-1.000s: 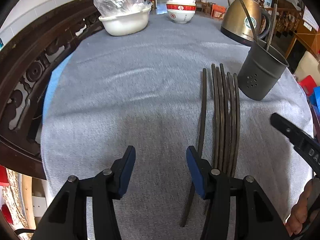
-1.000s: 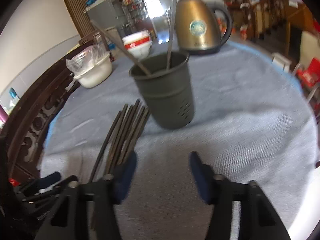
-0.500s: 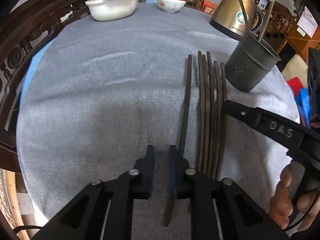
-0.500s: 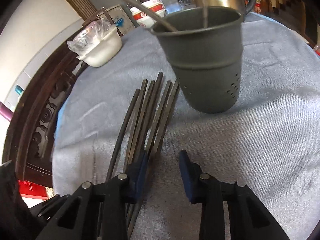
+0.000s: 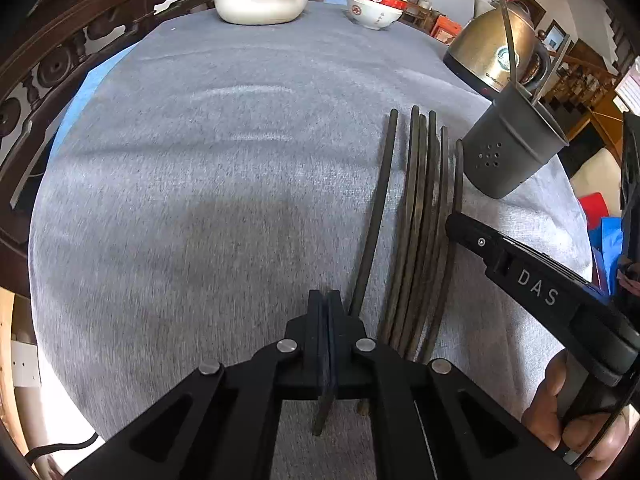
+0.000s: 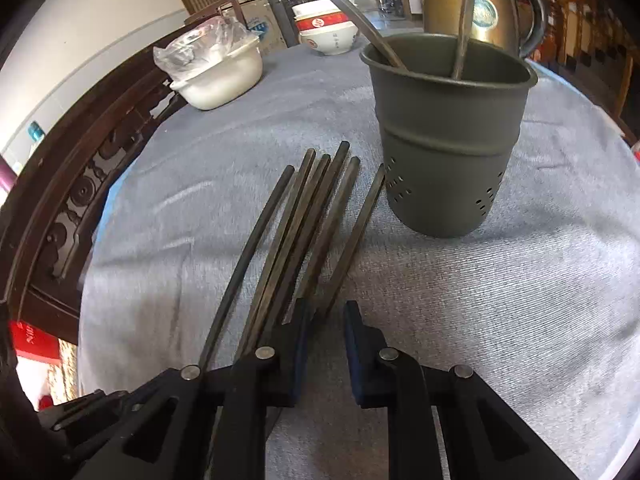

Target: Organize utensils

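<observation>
Several dark chopsticks [image 5: 420, 220] [image 6: 304, 220] lie side by side on the grey tablecloth [image 5: 200, 160]. A dark grey perforated holder [image 5: 512, 152] [image 6: 448, 152] stands upright just right of their far ends, with two metal handles [image 6: 464, 20] leaning in it. My left gripper [image 5: 328, 300] is shut at the near end of the leftmost chopstick [image 5: 376, 208], which passes under its right finger; nothing shows between the pads. My right gripper [image 6: 328, 316] is closing, a narrow gap still between its pads. The rightmost chopstick [image 6: 356, 232] runs into that gap beside the left pad.
A gold kettle [image 5: 488, 52] stands behind the holder. A white basin with a plastic bag [image 5: 260, 0] and stacked red-and-white bowls [image 5: 376, 4] sit at the far edge. Carved dark woodwork [image 5: 60, 60] borders the table on the left. A hand [image 5: 560, 420] holds the right gripper's handle.
My left jaws went from wide open to fully shut beside the leftmost chopstick. My right gripper came in low over the rightmost chopstick and its jaws narrowed.
</observation>
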A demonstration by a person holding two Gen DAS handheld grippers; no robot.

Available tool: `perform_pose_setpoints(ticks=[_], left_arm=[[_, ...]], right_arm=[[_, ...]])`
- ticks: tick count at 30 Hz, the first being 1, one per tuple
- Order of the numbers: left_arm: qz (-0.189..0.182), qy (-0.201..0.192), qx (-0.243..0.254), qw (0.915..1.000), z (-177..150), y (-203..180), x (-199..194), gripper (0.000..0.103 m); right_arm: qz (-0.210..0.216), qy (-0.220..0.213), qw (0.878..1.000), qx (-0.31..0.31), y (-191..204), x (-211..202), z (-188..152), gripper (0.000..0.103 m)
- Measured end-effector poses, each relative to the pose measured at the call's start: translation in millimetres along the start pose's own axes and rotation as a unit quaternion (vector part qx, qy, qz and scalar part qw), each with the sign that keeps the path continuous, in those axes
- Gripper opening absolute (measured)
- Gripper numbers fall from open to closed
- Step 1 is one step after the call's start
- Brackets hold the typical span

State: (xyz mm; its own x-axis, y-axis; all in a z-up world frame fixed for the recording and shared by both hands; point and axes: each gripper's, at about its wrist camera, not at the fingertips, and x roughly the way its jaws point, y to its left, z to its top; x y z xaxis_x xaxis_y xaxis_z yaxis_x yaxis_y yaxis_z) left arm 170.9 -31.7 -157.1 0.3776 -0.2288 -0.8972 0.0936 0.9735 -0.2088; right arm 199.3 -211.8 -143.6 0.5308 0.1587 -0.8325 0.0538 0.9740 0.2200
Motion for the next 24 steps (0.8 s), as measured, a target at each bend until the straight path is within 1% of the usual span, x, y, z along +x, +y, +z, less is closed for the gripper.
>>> perform_pose_setpoints(ticks=[3, 6, 8, 12, 14, 17, 21, 24], left_arm=[[-0.005, 0.001, -0.007, 1.0, -6.0, 4.0, -5.3, 0.002], [-0.025, 0.016, -0.018, 0.9994, -6.1, 3.5, -3.9, 0.002], [-0.047, 0.033, -0.025, 0.998, -7.9, 2.9, -0.8, 0.002], [-0.053, 0.042, -0.025, 0.9974, -11.0, 2.8, -3.1, 0.002], [-0.052, 0.044, -0.023, 0.9974, -9.1, 3.1, -2.5, 0.002], [-0.044, 0.046, -0.014, 0.9978, -4.2, -0.7, -0.6, 0.002], [-0.032, 0.038, -0.001, 0.9988, 5.1, -9.5, 4.0, 0.002], [-0.019, 0.027, 0.019, 0.9993, 6.5, -15.2, 5.6, 0.002]], right_arm=[[-0.002, -0.004, 1.0, -0.005, -1.0, -3.2, -2.0, 0.02], [-0.006, -0.004, 1.0, -0.006, -1.0, -4.5, -3.2, 0.02], [-0.003, -0.001, 1.0, 0.003, -5.0, -5.5, -3.3, 0.02], [0.02, 0.014, 0.999, 0.04, -17.1, -4.9, -1.5, 0.021], [0.025, 0.019, 0.998, 0.049, -17.9, -3.7, -0.6, 0.021], [0.025, 0.028, 0.999, 0.039, -11.3, 2.3, -0.3, 0.023], [-0.001, 0.016, 1.0, -0.002, 4.9, 4.2, -3.0, 0.023], [-0.004, 0.013, 1.0, -0.017, 6.6, 4.5, -3.4, 0.018]])
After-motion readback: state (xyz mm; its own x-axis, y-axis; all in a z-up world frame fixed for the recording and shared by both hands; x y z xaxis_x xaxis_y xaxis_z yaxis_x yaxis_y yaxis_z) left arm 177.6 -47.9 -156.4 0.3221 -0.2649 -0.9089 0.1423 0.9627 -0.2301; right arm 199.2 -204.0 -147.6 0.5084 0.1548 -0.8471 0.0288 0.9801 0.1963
